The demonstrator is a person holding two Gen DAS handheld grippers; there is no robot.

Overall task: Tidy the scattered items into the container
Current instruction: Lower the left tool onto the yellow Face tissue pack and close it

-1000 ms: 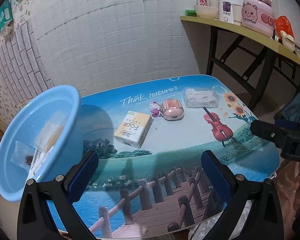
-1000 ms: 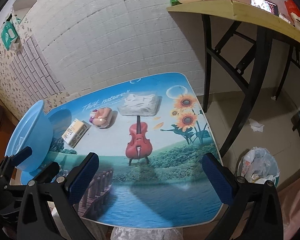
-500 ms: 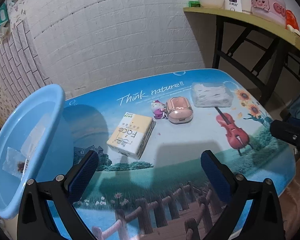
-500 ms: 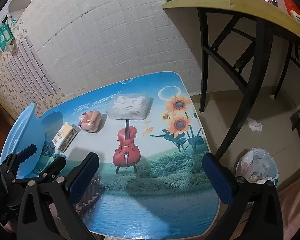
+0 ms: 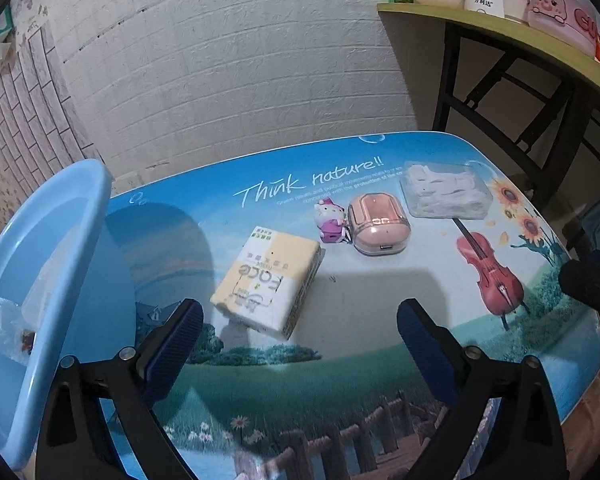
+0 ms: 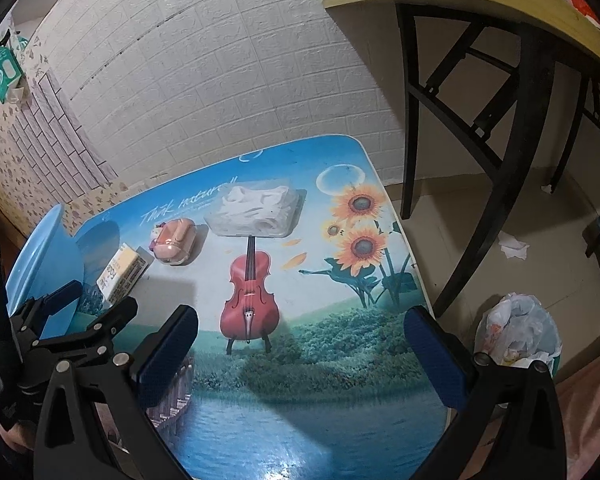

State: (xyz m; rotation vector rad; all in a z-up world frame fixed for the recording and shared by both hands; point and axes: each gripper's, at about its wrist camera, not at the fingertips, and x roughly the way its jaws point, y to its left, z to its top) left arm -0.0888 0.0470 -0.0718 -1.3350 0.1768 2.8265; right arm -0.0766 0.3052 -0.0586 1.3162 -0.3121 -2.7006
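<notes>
- Since a second ago the left gripper (image 5: 298, 328) has closed in on the yellow-and-white soft tissue pack (image 5: 268, 282), which now looms larger; the right gripper (image 6: 300, 344) has drifted little, hanging above the printed violin.
- Both grippers stand wide apart, holding nothing.
- Left of the picture-printed glossy table (image 5: 340, 368), the round light-blue plastic basin (image 5: 52, 272) already holds crinkled clear packets; four items remain out.
- Risk: the tissue pack is squashy, so a hard pinch may deform it, and on the slick top it may skid toward the basin wall.
- Just beyond it, the small pink-and-white cat figurine (image 5: 331, 222) touches the rounded pink glossy earbud case (image 5: 378, 230); grabbing one would likely nudge the other.
- Far right, the clear rigid tray of white folded cloths (image 5: 446, 196) is broad, perhaps too wide for a sure pinch.
</notes>
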